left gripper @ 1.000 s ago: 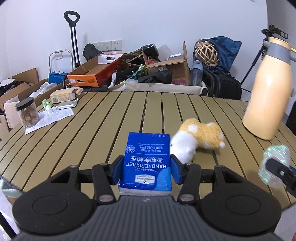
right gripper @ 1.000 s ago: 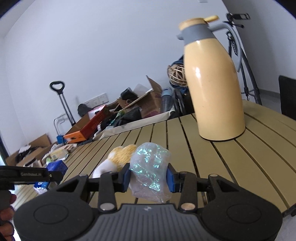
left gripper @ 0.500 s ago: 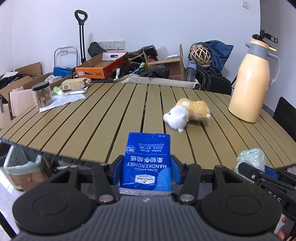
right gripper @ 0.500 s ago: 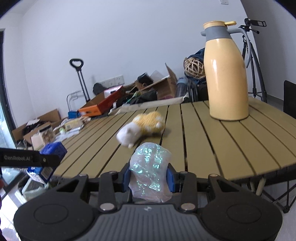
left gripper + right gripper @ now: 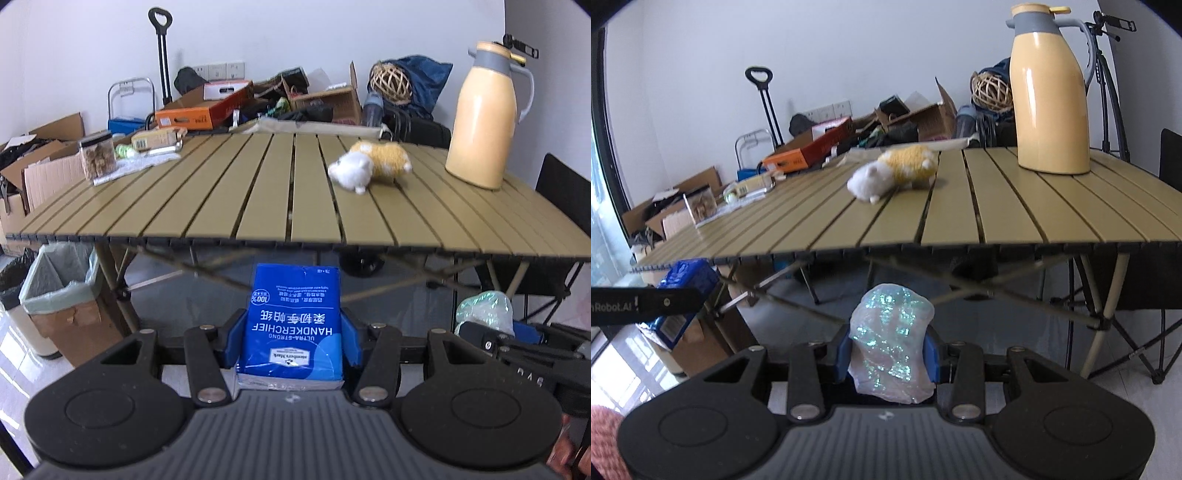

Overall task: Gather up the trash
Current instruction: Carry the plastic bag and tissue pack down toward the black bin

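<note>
My left gripper (image 5: 291, 339) is shut on a blue handkerchief tissue pack (image 5: 293, 325), its blue pads pressing both sides. My right gripper (image 5: 888, 350) is shut on a crumpled iridescent plastic wrapper (image 5: 890, 343). Both grippers hang in front of and below the near edge of the slatted table (image 5: 258, 206). In the left wrist view the wrapper (image 5: 484, 310) and the right gripper show at the lower right. The right wrist view has the tissue pack (image 5: 685, 280) at its left. A lined cardboard bin (image 5: 59, 284) stands on the floor under the table's left corner.
On the table lie a yellow-and-white plush toy (image 5: 369, 166), a tall cream thermos jug (image 5: 484, 118), a jar of snacks (image 5: 96, 155) and small boxes on paper (image 5: 155, 142). Cardboard boxes and clutter fill the back wall. A folding chair (image 5: 1137, 321) stands at the right.
Both grippers have drawn back from over the table and sunk below its near edge, each still holding its item. The bin on the floor has come into view.
</note>
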A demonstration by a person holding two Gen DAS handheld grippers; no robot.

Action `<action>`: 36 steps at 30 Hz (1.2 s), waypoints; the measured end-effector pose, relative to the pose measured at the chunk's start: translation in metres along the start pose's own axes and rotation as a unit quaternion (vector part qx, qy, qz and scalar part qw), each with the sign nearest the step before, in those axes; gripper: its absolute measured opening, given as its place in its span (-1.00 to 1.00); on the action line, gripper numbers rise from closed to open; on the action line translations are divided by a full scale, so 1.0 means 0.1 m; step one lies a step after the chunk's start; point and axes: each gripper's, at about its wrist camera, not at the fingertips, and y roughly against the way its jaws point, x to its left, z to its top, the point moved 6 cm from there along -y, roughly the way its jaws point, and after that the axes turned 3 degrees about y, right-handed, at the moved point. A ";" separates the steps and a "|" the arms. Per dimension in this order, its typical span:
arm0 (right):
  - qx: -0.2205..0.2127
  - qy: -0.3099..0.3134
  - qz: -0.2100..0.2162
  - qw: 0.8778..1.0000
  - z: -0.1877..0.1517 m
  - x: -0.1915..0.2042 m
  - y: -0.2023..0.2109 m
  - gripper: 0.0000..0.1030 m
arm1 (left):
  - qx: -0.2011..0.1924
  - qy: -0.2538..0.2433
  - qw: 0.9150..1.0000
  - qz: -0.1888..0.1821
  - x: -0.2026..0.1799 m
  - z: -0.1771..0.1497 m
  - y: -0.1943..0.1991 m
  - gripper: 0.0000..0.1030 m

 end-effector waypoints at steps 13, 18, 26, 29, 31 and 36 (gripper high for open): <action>0.082 -0.003 -0.018 0.996 -0.42 -0.04 -0.16 -0.26 | 0.065 -0.010 0.998 0.003 0.08 -0.62 -0.28 0.02; 0.124 -0.009 -0.032 0.992 -0.60 -0.07 -0.30 -0.26 | 0.092 -0.006 0.996 0.004 0.10 -0.79 -0.45 0.02; 0.179 0.002 -0.044 0.983 -0.85 -0.04 -0.53 -0.26 | 0.140 -0.005 0.990 0.005 0.16 -1.05 -0.75 0.02; 0.202 0.004 -0.044 0.978 -0.95 -0.01 -0.62 -0.26 | 0.158 -0.008 0.987 0.008 0.17 -1.13 -0.84 0.02; 0.218 0.005 -0.044 0.975 -1.02 0.01 -0.68 -0.26 | 0.171 -0.008 0.985 0.009 0.20 -1.19 -0.90 0.02; 0.255 0.008 -0.040 0.966 -1.17 0.07 -0.83 -0.26 | 0.202 0.000 0.979 0.013 0.26 -1.31 -1.04 0.02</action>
